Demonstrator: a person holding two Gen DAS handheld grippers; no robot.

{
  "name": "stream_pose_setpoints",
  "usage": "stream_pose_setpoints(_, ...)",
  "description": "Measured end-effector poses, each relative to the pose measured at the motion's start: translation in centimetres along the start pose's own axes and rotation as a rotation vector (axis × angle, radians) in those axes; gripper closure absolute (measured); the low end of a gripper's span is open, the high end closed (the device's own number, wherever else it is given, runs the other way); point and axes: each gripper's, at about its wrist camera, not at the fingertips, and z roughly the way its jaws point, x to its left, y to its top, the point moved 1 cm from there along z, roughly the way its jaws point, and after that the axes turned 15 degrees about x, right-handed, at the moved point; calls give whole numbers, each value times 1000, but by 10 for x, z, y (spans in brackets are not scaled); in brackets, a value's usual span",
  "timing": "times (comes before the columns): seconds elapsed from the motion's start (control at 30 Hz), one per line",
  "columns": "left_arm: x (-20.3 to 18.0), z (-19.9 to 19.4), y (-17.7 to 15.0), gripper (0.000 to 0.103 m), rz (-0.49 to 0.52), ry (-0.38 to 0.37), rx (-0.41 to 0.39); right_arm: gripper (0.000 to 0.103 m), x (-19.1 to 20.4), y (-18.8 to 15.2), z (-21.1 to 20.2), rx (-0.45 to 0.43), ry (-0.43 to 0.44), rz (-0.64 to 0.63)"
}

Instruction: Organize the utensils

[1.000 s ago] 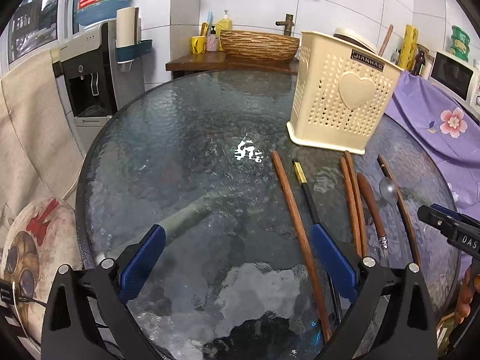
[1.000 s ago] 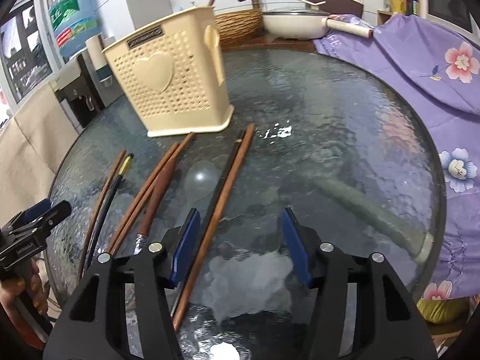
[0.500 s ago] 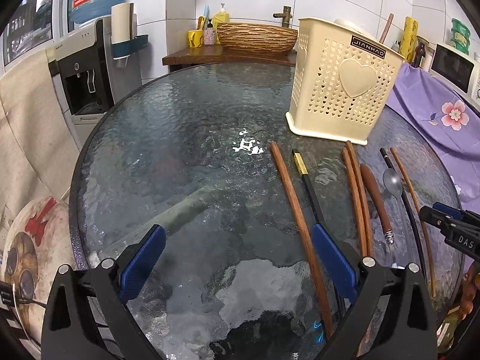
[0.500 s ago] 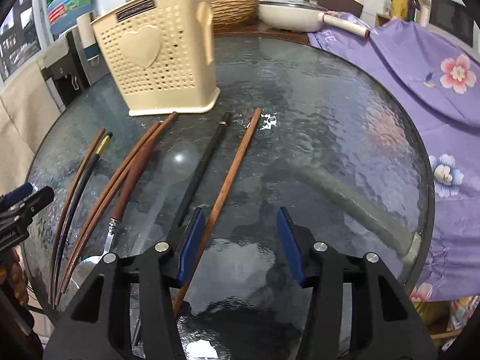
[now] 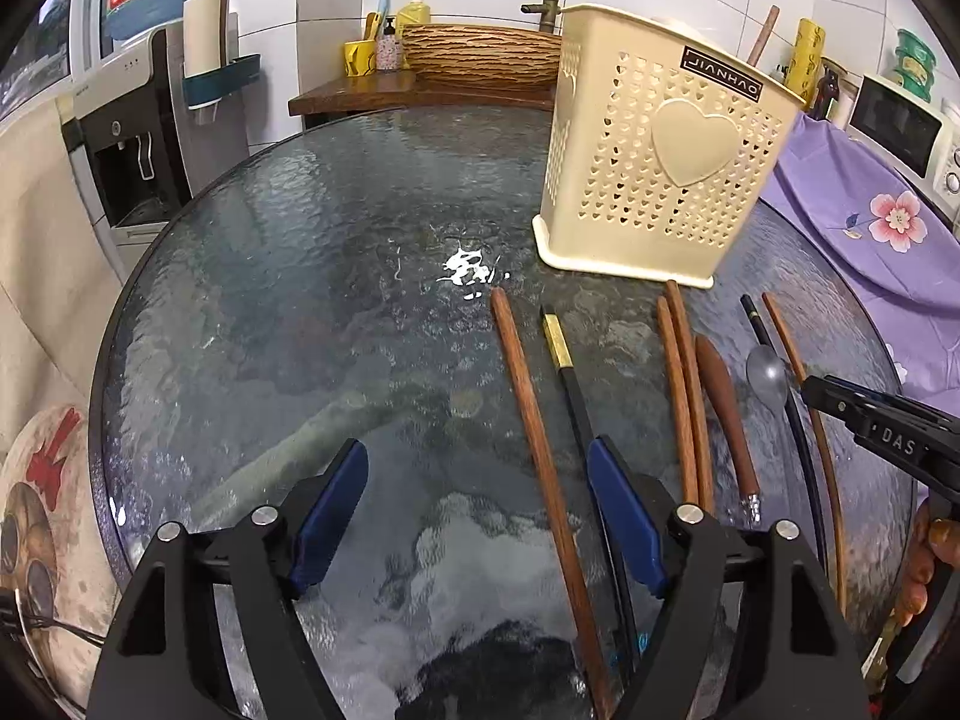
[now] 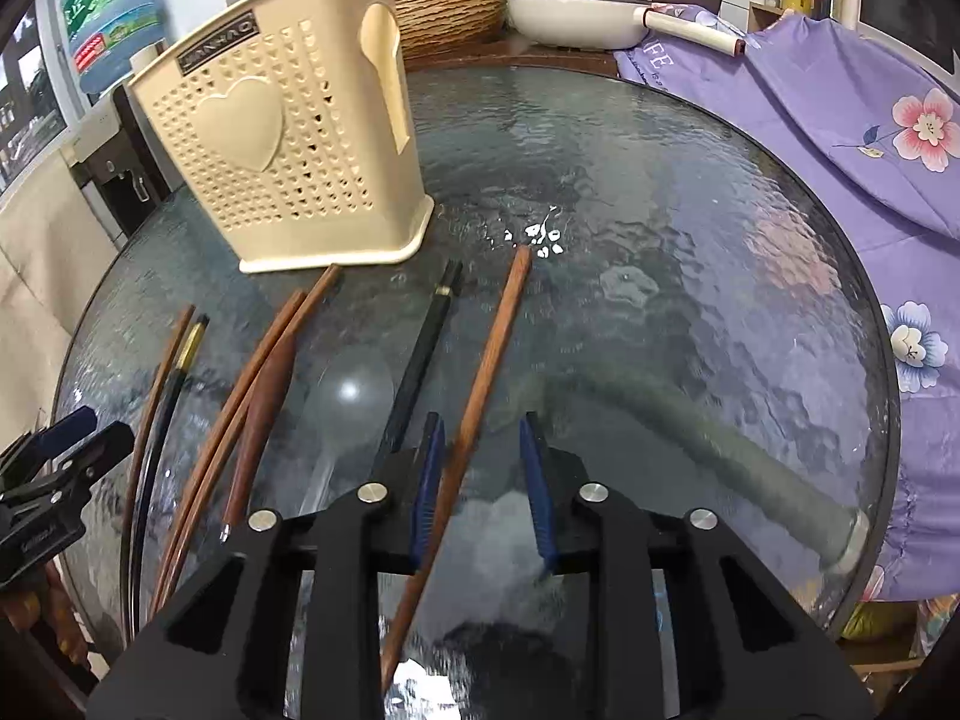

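Observation:
A cream perforated utensil basket (image 5: 660, 150) (image 6: 282, 144) stands upright on the round glass table (image 5: 300, 276). In front of it lie several chopsticks, a metal spoon (image 5: 766, 373) and a wood-handled utensil (image 5: 723, 408). My left gripper (image 5: 477, 498) is open, low over the table, with a brown chopstick (image 5: 534, 438) and a black chopstick (image 5: 570, 372) between its fingers. My right gripper (image 6: 483, 468) is open, its fingers either side of a brown chopstick (image 6: 486, 360), not closed on it. A black chopstick (image 6: 423, 354) lies just left of it.
A purple floral cloth (image 6: 840, 120) covers the table's right side. A wooden counter (image 5: 420, 90) with a woven basket, bottles and a pan stands behind the table. A water dispenser (image 5: 138, 138) stands at the left. The table edge is close below both grippers.
The right gripper has moved onto the rightmost brown chopstick and its fingers have narrowed around it. The left gripper has shifted right and closer to the basket, staying open.

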Motion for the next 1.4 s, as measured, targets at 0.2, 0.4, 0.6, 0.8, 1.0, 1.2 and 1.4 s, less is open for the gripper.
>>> stream_pose_setpoints(0.2,-4,9,10,48,-1,17,24,80,3,8,5,-2,-14,2)
stream_pose_setpoints(0.4,-11,17,20,57,17,51,36,80,6,12,6,1,-24,-10)
stream_pose_setpoints(0.6,-16,28,41,68,31,78,59,84,8,30,11,24,-19,-7)
stream_pose_setpoints(0.8,-20,32,52,76,27,90,75,87,9,53,20,37,-40,-3)
stream_pose_setpoints(1.0,-26,32,50,85,27,95,73,93,11,63,26,29,-76,-4)
stream_pose_setpoints(1.2,-29,33,53,95,15,94,72,96,8,63,27,13,-69,0)
stream_pose_setpoints(1.4,-29,33,55,96,6,76,72,96,0,66,28,-3,-35,33)
